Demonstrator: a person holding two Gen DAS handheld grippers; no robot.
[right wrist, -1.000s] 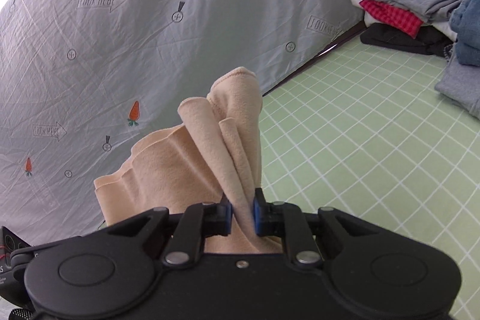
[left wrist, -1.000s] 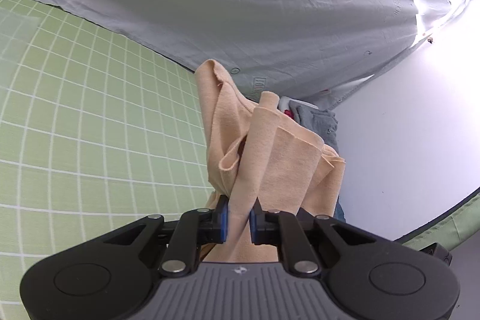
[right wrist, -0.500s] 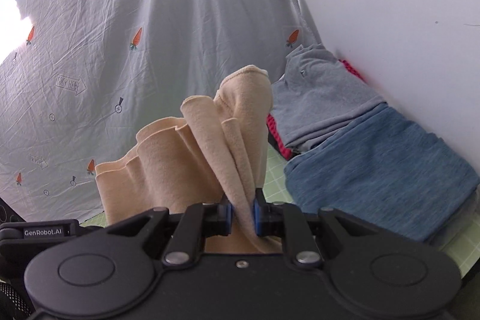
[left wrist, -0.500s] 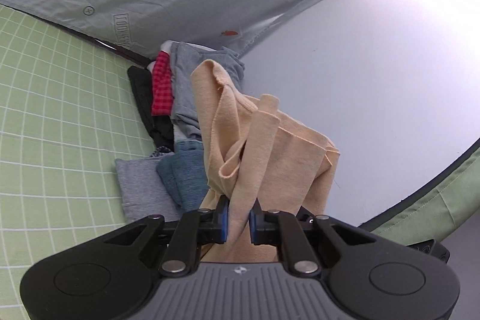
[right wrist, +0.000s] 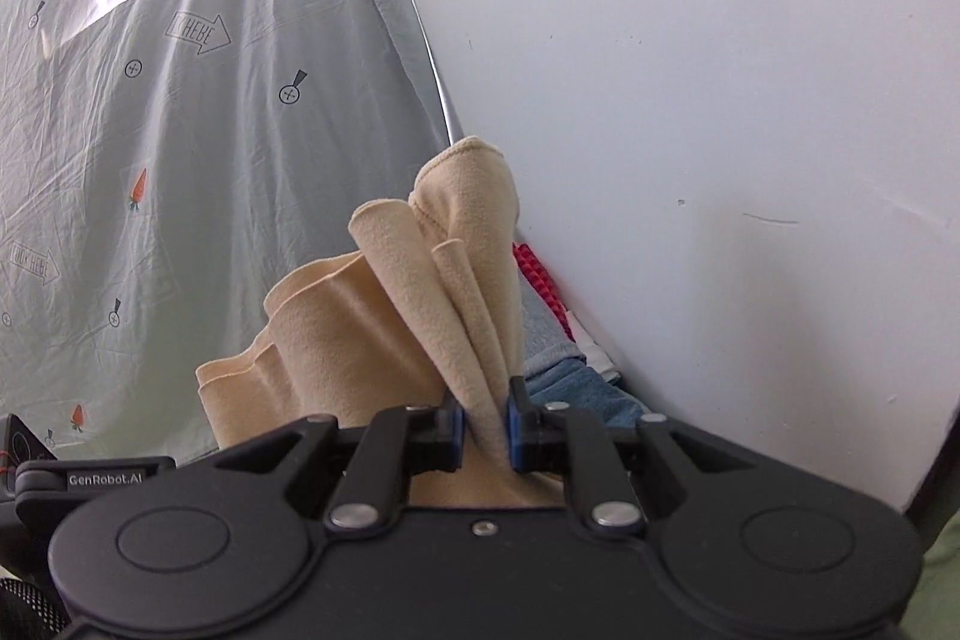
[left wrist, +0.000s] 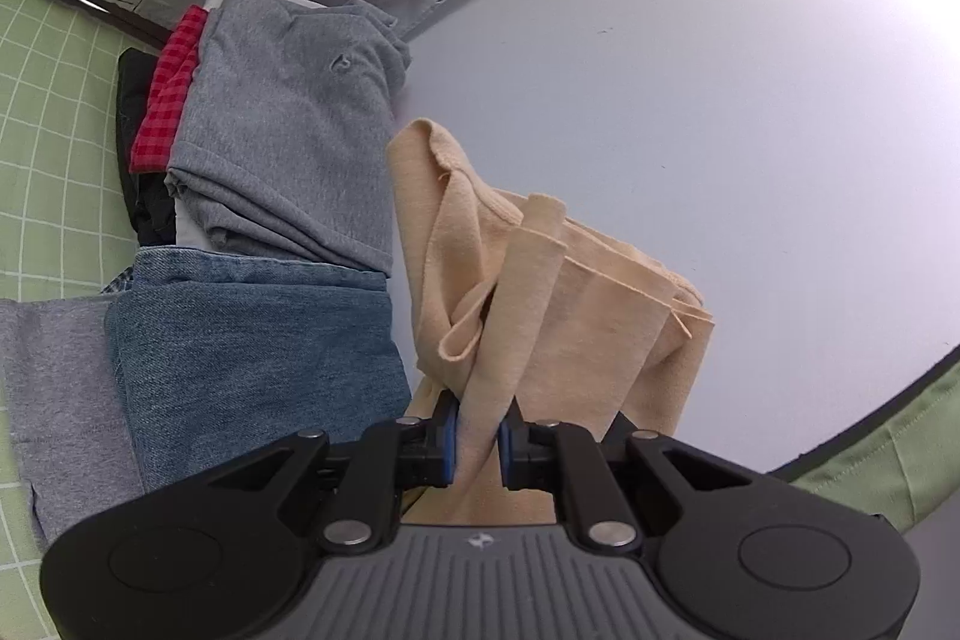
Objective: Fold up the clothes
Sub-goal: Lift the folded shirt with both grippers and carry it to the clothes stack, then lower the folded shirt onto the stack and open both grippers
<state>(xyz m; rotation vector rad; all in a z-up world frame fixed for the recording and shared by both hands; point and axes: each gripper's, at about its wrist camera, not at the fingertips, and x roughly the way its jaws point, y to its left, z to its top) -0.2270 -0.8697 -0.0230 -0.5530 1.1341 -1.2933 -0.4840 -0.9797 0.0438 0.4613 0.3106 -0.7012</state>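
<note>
Tan garment (left wrist: 540, 316) — bunched, clamped in both the left claw (left wrist: 478, 439) and right claw (right wrist: 485, 429). Folded stack (left wrist: 282, 118) — grey, red-check, denim — lies left, beside white wall (left wrist: 690, 100).

Beige garment (left wrist: 540, 316), grey top (left wrist: 288, 112), blue jeans (left wrist: 252, 352), red-checked cloth (left wrist: 165, 100), green-gridded mat (left wrist: 54, 148).

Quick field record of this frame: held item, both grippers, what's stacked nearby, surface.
held item: beige garment, bunched, off the surface
left gripper: shut on beige garment
right gripper: shut on beige garment
stack by wall: grey shirt on top, red checked cloth and black garment under it
beside stack: folded jeans, partly over a grey garment
surface: green grid mat
backdrop: carrot-print sheet, white wall
</note>
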